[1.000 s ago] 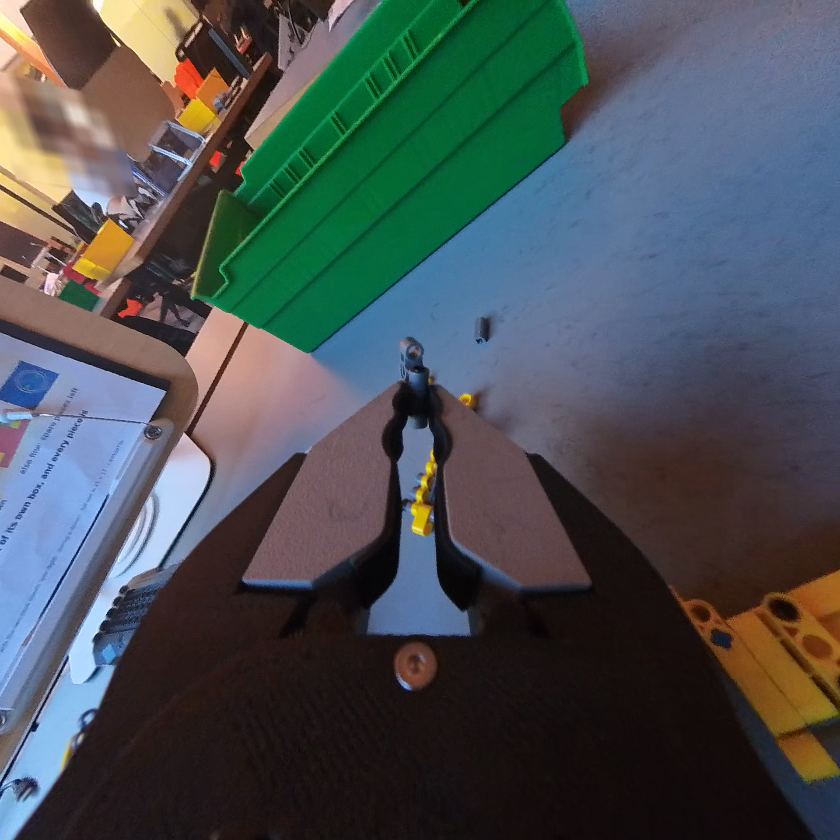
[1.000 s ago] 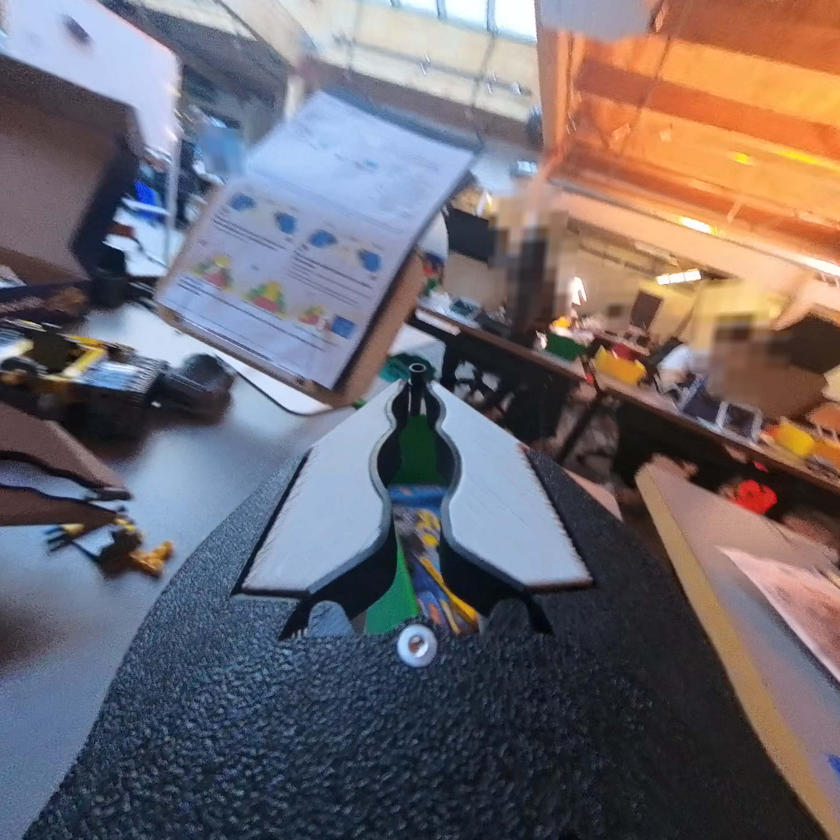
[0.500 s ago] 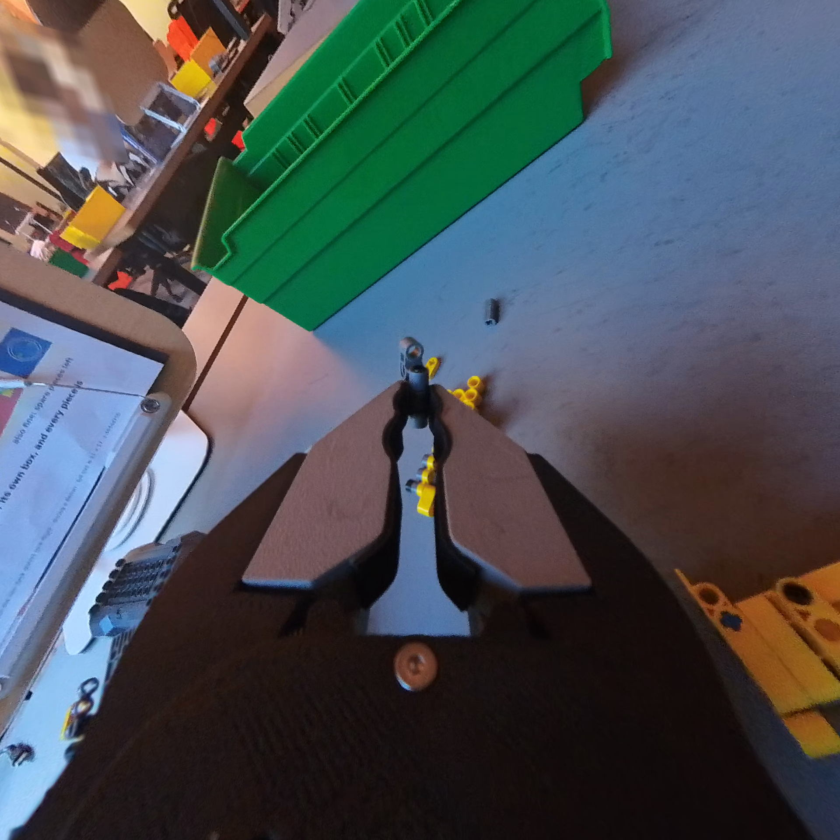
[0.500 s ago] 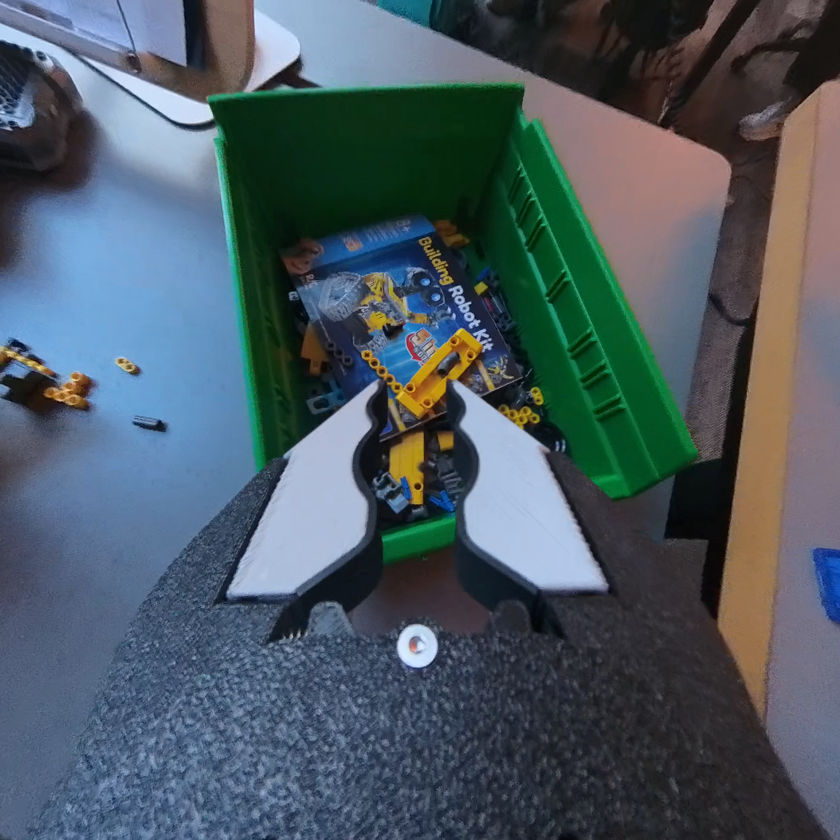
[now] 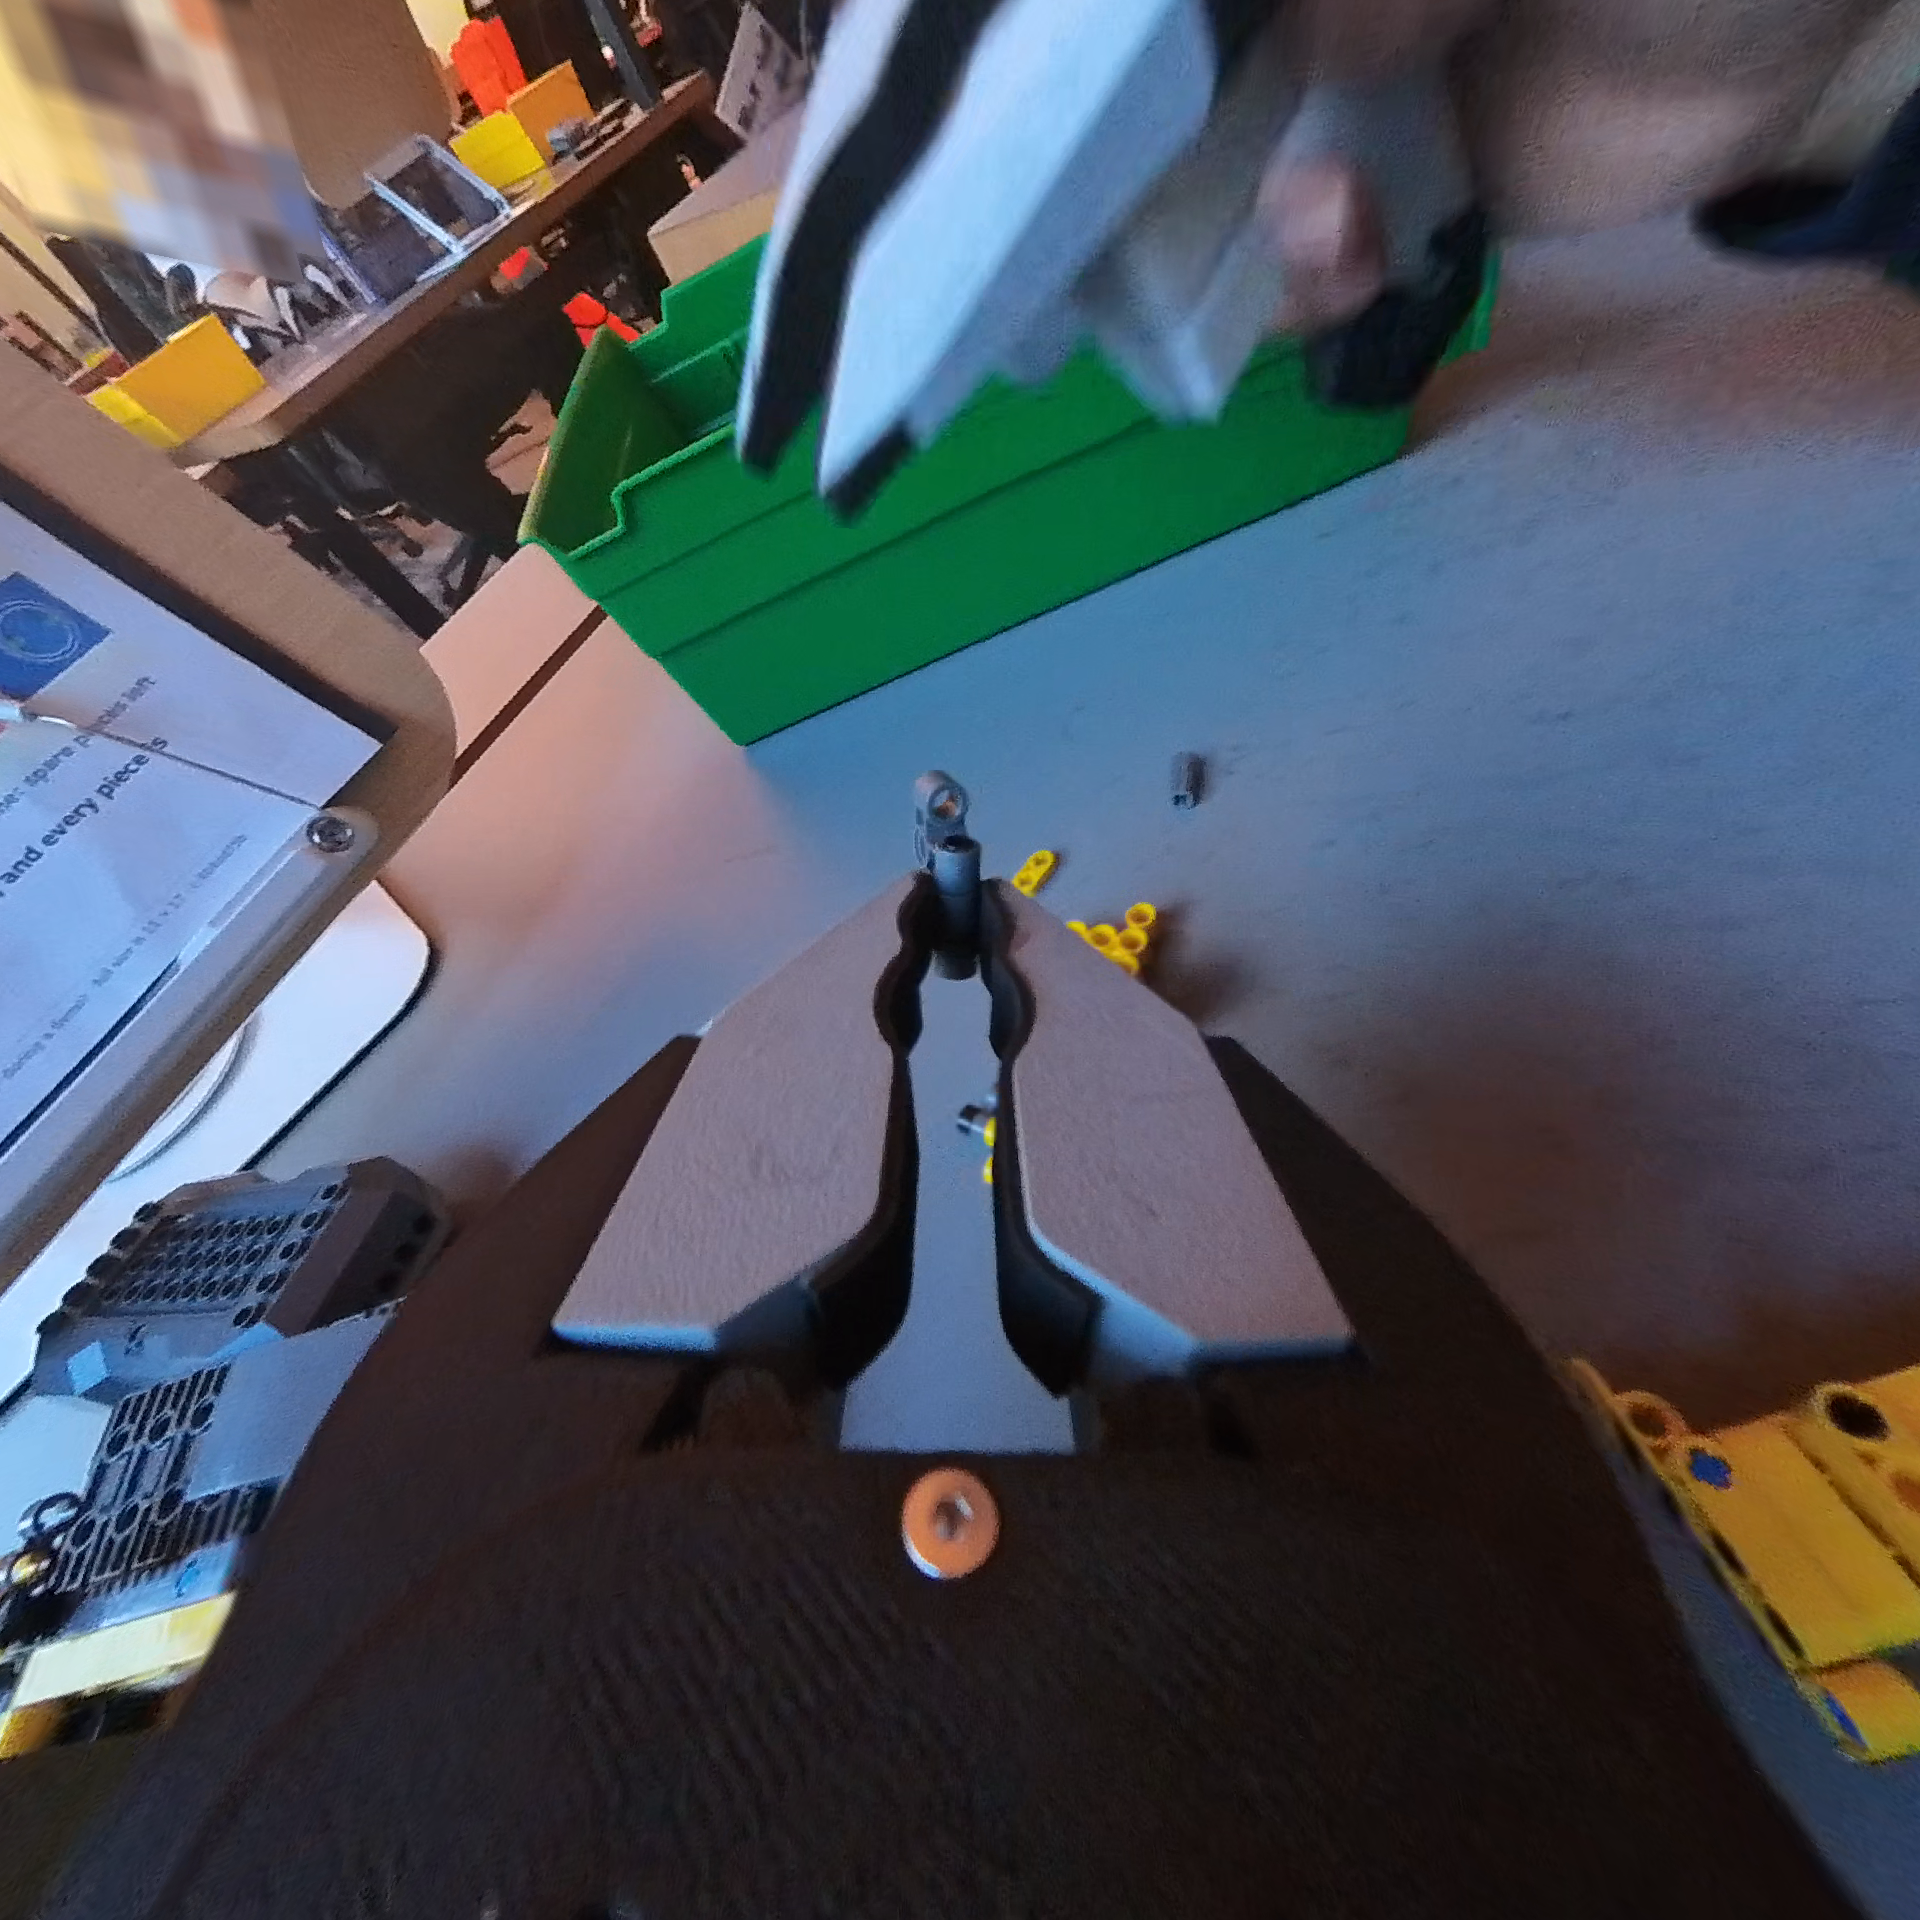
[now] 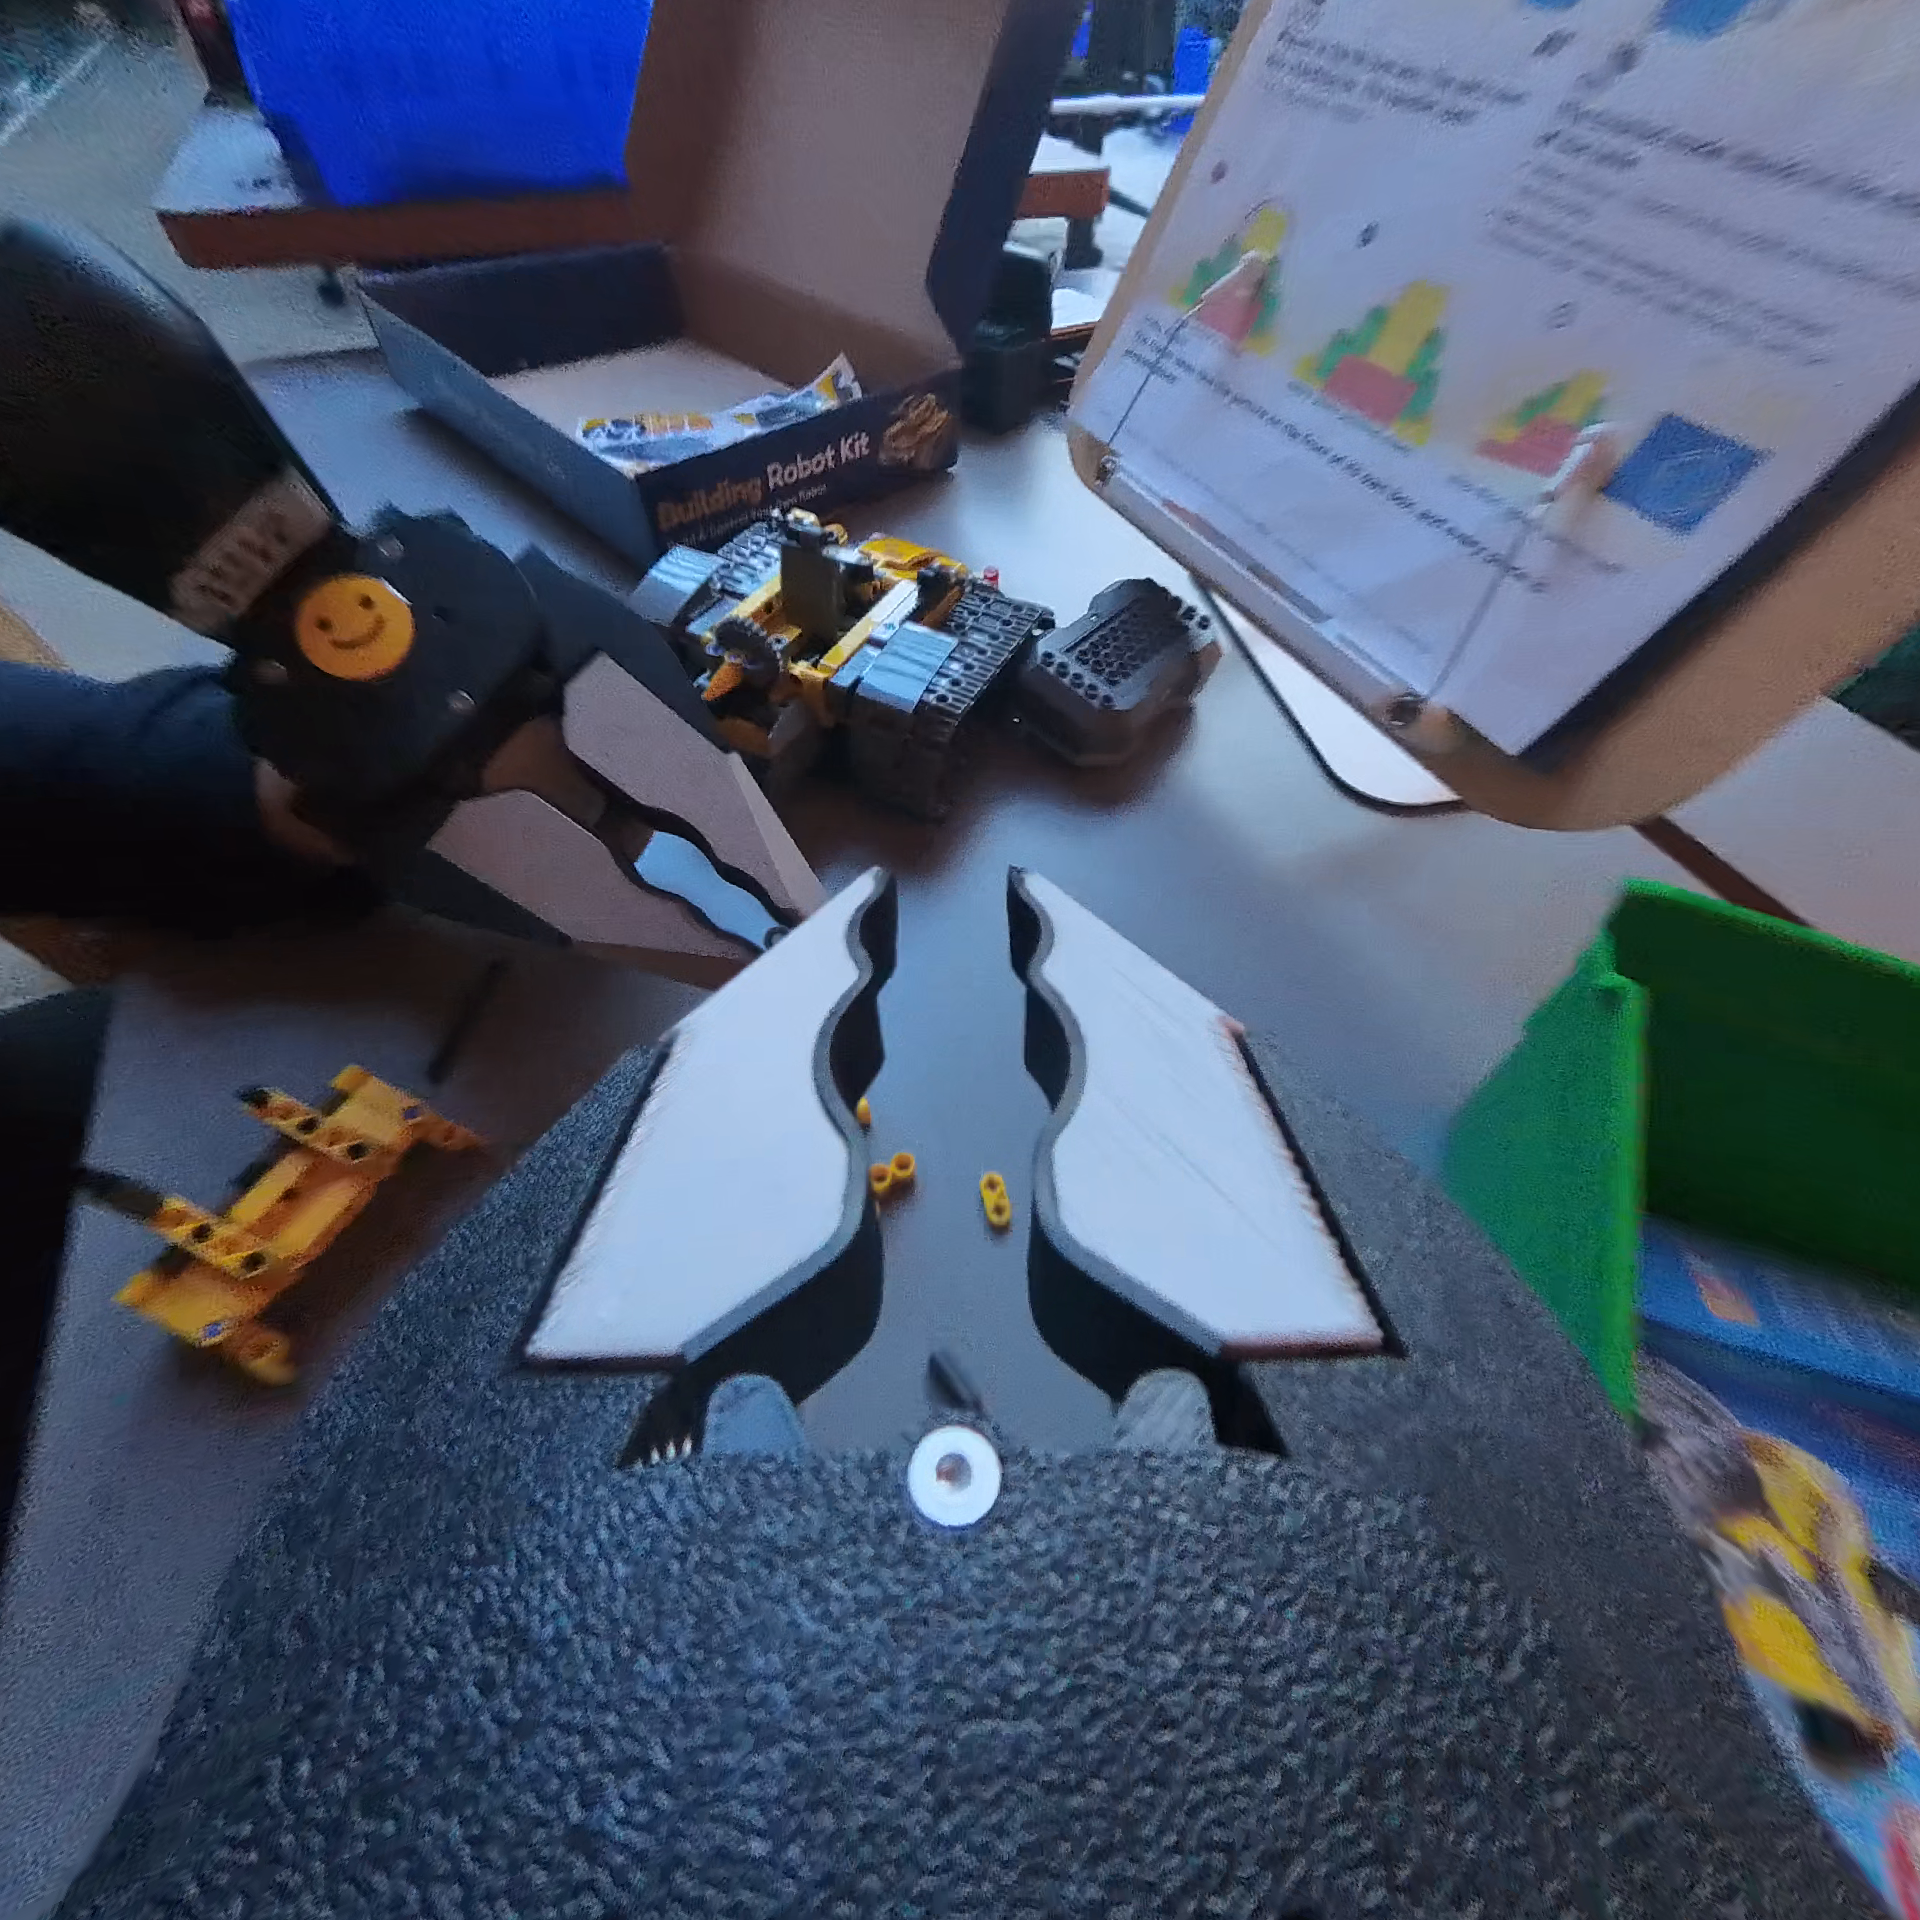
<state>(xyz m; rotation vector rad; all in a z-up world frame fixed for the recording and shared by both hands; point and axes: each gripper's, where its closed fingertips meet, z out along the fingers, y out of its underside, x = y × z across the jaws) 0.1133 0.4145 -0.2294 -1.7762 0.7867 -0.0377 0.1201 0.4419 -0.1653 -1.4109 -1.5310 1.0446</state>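
Note:
My left gripper (image 5: 951, 904) is shut on a small grey connector piece (image 5: 948, 831) that sticks out past its tips, held just above the grey table (image 5: 1507, 831). My right gripper (image 6: 951, 894) is open and empty, over the table and pointing toward the left gripper (image 6: 779, 920), whose tips are close to its left finger. In the left wrist view the right gripper (image 5: 810, 478) is blurred and hangs in front of the green bin (image 5: 935, 592). Small yellow pieces (image 6: 894, 1174) lie on the table beneath the right gripper; they also show in the left wrist view (image 5: 1117, 930).
A grey pin (image 5: 1184, 779) lies loose on the table. A yellow beam assembly (image 6: 281, 1216) lies left, a black-and-yellow brick vehicle (image 6: 831, 665) and an open kit box (image 6: 727, 447) behind. A wooden board with printed sheets (image 6: 1507, 364) leans at right, and the green bin (image 6: 1714, 1091) stands beside it. The gap from one gripper's tips to the other's is roughly 7 centimeters.
My right gripper swung from above the green bin to over the table beside the left gripper, and its jaws opened wider. My left gripper kept its hold and barely moved.

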